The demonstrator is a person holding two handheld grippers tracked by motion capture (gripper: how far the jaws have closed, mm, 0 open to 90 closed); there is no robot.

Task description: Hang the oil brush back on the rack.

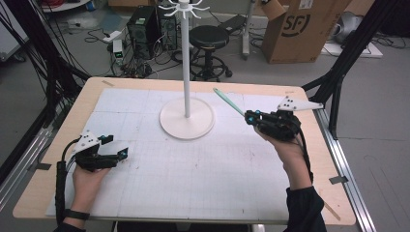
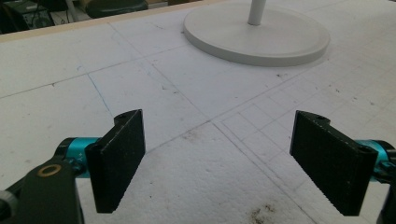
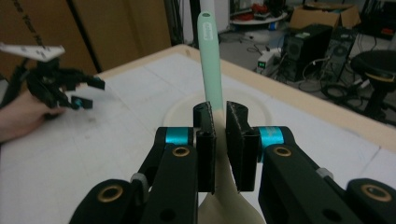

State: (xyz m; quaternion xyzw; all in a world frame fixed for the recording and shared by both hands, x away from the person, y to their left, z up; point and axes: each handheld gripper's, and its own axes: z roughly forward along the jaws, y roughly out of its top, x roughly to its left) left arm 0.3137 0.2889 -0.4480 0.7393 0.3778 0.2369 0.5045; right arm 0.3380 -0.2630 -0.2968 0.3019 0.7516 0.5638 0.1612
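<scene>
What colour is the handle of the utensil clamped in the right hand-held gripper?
Pale mint green; the handle shows best in the right gripper view, rising from the shut right hand-held gripper.

The one mark that reads plainly is on the cardboard box (image 1: 302,26) standing on the floor beyond the desk in the high view — large dark letters "SF" inside a rounded outline, printed on its front face. In the left gripper view a small light letter "Y" stands on the teal sleeve (image 2: 77,151) beside the left jaw. In the right gripper view the mint handle (image 3: 209,56) carries a short run of faint raised lettering near its top end — too small to read. The computer towers on the floor show small lit spots, with no legible figures.
</scene>
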